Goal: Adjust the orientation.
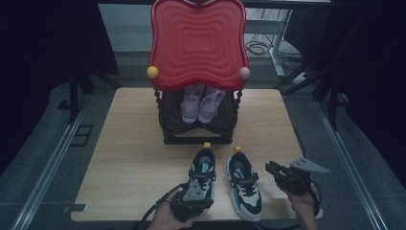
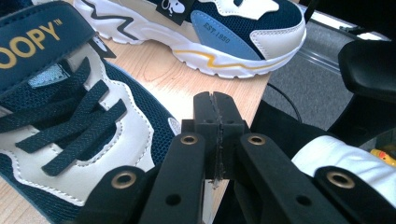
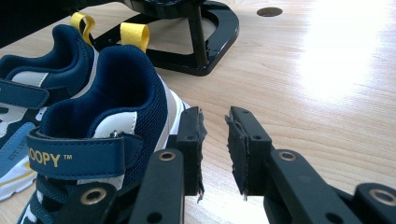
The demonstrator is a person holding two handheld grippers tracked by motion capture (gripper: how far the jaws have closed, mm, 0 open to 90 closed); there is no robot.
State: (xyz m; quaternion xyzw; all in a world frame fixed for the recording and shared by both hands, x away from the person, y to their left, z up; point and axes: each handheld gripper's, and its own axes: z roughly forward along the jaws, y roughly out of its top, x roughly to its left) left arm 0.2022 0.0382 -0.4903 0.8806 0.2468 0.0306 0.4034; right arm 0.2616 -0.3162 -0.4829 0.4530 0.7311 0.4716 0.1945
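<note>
I see a wooden table with a black rack at its 12 o'clock side. A red tray tops the rack, and a pair of pink shoes sits on a lower shelf.

Two navy-and-white shoes lie side by side at the table's 6 o'clock edge, heels with yellow loops pointing to 12. My left gripper sits over the toe of the left shoe. In the left gripper view its jaws are pressed together with nothing between them, just above the left shoe's laces and toe, and the right shoe lies at 12 o'clock from the tips.

My right gripper hovers at 3 o'clock of the right shoe, near it but apart. In the right gripper view the jaws stand slightly spread, empty, over bare wood. The right shoe's heel is at 9 o'clock, just beside the left jaw. The rack's base lies at 12 o'clock.
</note>
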